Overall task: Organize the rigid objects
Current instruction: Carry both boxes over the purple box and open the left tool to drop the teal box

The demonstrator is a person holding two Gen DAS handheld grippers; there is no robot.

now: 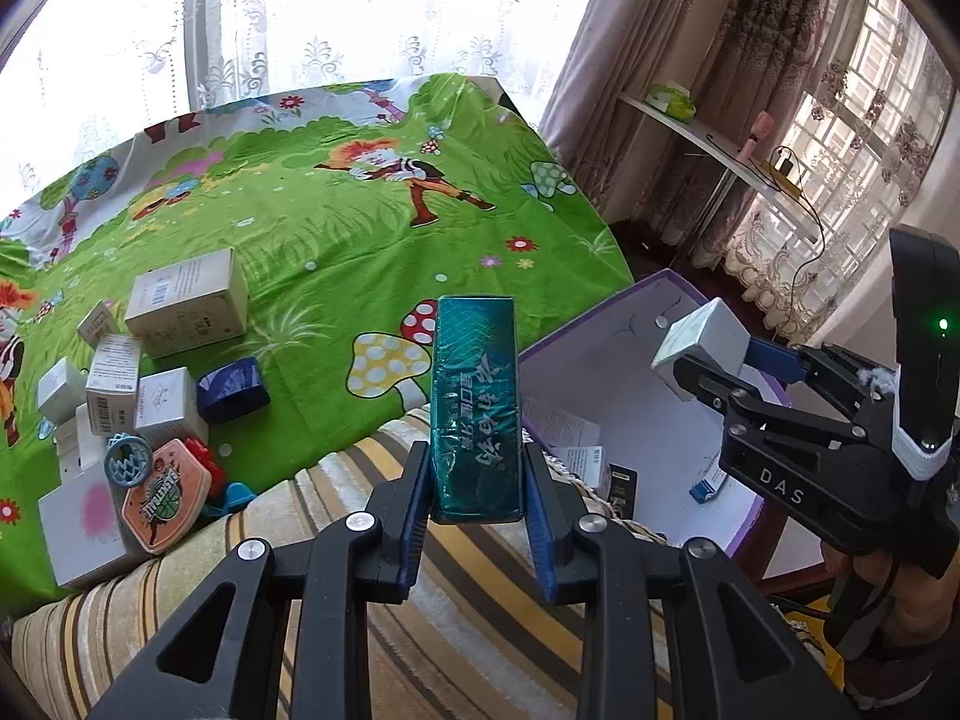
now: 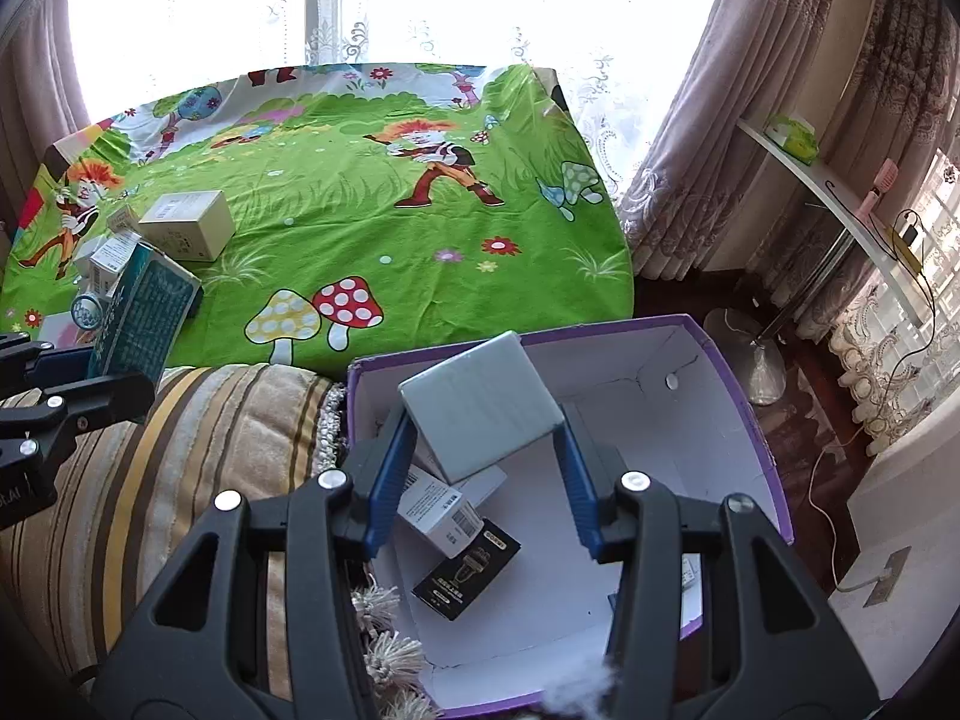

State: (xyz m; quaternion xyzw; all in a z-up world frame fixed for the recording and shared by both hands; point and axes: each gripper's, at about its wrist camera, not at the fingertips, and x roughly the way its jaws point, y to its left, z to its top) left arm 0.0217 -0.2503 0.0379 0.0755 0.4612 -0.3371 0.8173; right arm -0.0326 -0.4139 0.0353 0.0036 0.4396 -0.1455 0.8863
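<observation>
Left tongs: clamped on one long teal foil-wrapped carton, held above the striped cushion.
Right tongs: gripping one pale grey square box over the purple-rimmed white cardboard bin.
Bin contents: one black packet, at least two white boxes.
Bed: roughly six pale boxes clustered at its left.

Teal box: base hidden btwn left gripper pads; print too blurred to read. Grey box covers the boxes under it in the purple bin; bin's near right corner lost behind right gripper. Black box: label too small to read. Pile: left edge cuts it off.
</observation>
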